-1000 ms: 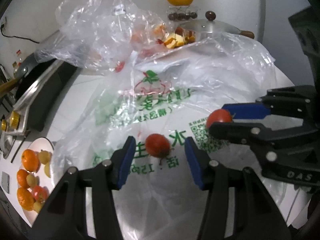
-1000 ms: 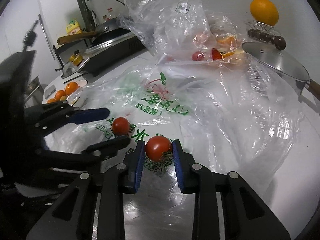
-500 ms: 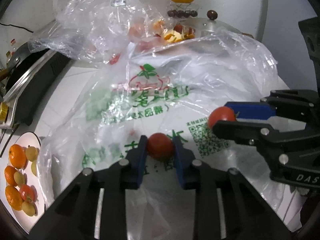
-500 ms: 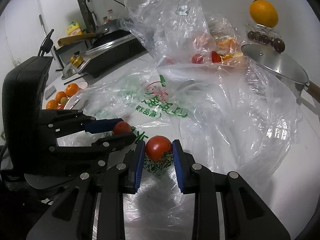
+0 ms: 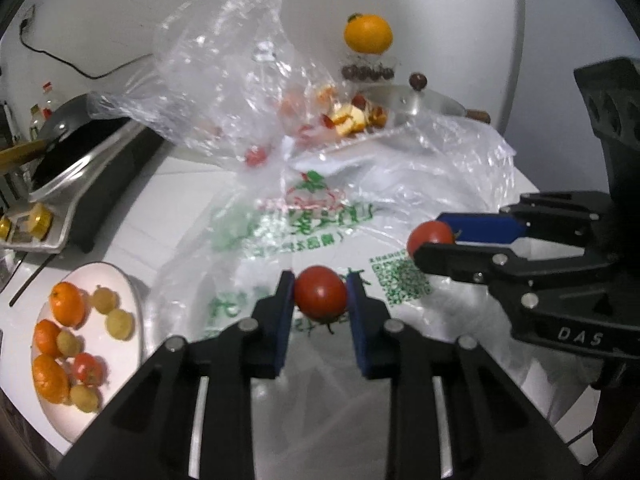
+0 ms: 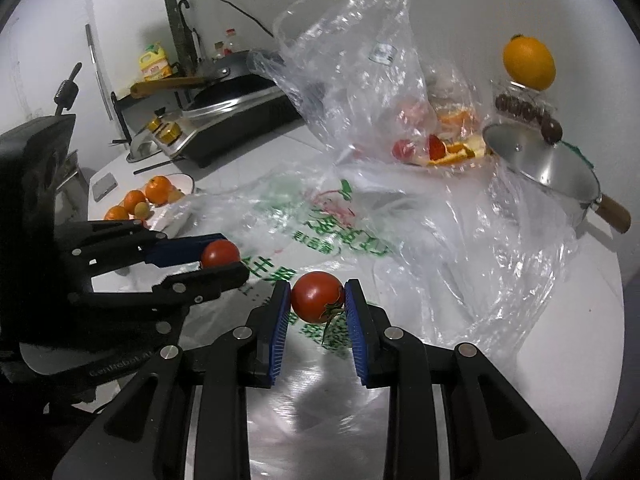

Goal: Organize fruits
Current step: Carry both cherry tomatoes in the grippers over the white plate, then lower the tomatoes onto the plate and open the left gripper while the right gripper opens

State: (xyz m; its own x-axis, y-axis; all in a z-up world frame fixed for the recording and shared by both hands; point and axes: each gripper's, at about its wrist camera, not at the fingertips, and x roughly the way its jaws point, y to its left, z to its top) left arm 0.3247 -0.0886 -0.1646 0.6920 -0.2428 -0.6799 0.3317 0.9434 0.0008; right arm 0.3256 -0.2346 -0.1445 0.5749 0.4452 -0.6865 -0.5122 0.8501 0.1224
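Above the crumpled clear printed plastic bag [image 5: 320, 216] on the white table [image 6: 560, 320], the left gripper [image 5: 320, 294] is clamped on one small red tomato [image 5: 320, 291] and the right gripper [image 6: 317, 300] on another red tomato [image 6: 316, 297].

Home kitchen, countertop stove [image 6: 236, 116] with pan [image 5: 60, 128], steel pot [image 6: 548, 172], oil bottle [image 6: 154, 66]
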